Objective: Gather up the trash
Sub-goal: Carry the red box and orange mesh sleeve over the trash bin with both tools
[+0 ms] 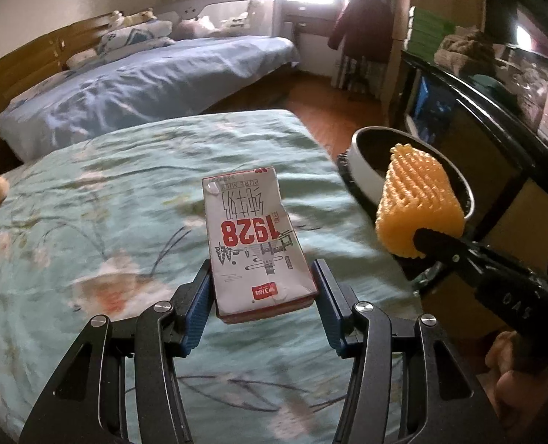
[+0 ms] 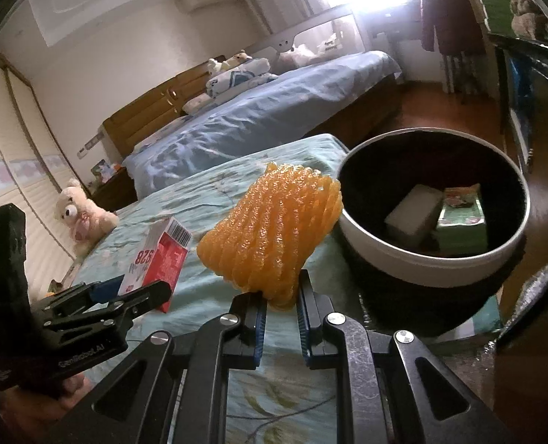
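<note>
A: What does the left gripper point(image 1: 261, 288) grip?
B: A milk carton point(image 1: 253, 240), clamped above the green bed point(image 1: 88, 203).
A: And right of the carton?
B: The right gripper point(image 1: 422, 240) pinching orange foam netting point(image 1: 418, 203) before the bin point(image 1: 366, 170).

A teddy bear point(image 2: 79, 209) sits on the floral bedspread point(image 1: 88, 203) beside a blue-sheeted bed point(image 1: 144, 85).

The milk carton point(image 1: 255, 244) reads "1928" in red and "PURE MILK" in small print, both upside down. The left hand-held gripper point(image 2: 125, 288) carries "GenRobot.AI" in white.
</note>
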Demonstrator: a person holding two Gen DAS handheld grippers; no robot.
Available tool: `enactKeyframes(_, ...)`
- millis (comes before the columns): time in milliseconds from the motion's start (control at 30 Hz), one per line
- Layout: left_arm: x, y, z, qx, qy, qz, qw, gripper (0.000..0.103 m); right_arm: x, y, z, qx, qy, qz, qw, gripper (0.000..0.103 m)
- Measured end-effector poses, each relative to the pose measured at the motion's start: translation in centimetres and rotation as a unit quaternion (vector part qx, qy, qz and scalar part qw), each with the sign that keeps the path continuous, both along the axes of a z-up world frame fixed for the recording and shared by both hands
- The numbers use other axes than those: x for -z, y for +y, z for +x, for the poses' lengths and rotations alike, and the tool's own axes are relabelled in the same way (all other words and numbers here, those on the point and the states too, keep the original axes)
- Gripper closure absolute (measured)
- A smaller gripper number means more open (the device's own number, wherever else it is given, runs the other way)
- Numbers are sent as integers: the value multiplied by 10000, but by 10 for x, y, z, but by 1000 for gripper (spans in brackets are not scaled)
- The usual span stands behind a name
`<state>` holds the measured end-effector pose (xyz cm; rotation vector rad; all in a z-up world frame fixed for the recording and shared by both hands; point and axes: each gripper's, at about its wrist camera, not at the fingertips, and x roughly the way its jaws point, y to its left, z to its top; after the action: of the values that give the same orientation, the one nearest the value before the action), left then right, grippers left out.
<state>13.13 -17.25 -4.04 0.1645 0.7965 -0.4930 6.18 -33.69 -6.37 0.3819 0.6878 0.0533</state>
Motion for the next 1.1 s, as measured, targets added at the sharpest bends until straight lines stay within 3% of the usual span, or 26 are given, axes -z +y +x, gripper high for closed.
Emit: enactKeyframes(1100, -12, -70, -6, 678, -142, 46, 9976, 52, -13, -57, -26, 712, -86, -155, 9973, 88)
